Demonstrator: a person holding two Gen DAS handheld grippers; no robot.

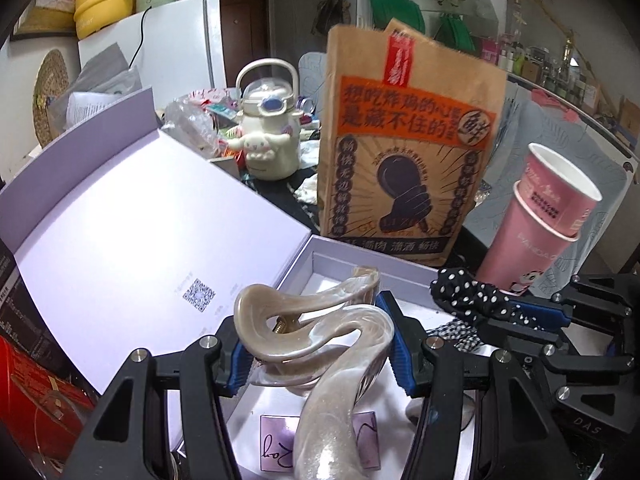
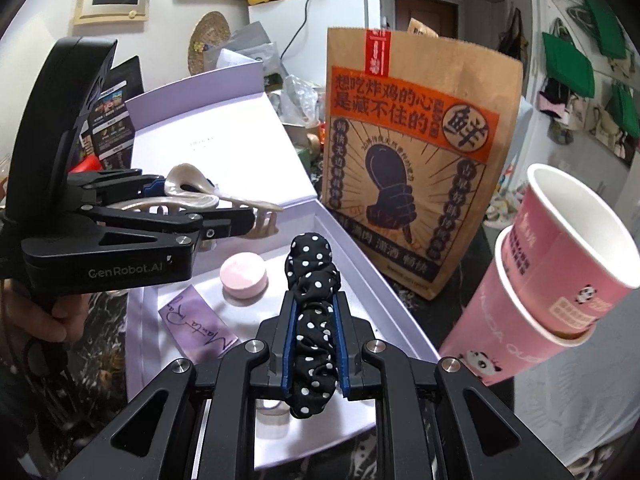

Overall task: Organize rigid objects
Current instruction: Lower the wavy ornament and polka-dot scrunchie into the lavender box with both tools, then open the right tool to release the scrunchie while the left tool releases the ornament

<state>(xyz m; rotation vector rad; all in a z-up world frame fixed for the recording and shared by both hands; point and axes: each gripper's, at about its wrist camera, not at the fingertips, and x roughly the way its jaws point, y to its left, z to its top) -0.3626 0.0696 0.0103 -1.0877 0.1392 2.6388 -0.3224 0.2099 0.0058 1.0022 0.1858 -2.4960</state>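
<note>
Left hand-held gripper clamps pearly hair claw; right hand-held gripper pinches polka-dot scrunchie; paper bag behind lilac box.

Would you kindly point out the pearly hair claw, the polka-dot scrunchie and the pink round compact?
pearly hair claw (image 1: 320,332), left wrist view, curved body.
polka-dot scrunchie (image 2: 314,300), right wrist view, middle folds.
pink round compact (image 2: 243,270), right wrist view, top face.

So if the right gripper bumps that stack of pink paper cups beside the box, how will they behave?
The pink paper cups look empty and thin-walled, so probably very light and easily shoved. The stack already appears to lean, though the fisheye may exaggerate that, so a nudge from the right gripper would likely tip it. On its side it would probably roll in an arc.
</note>
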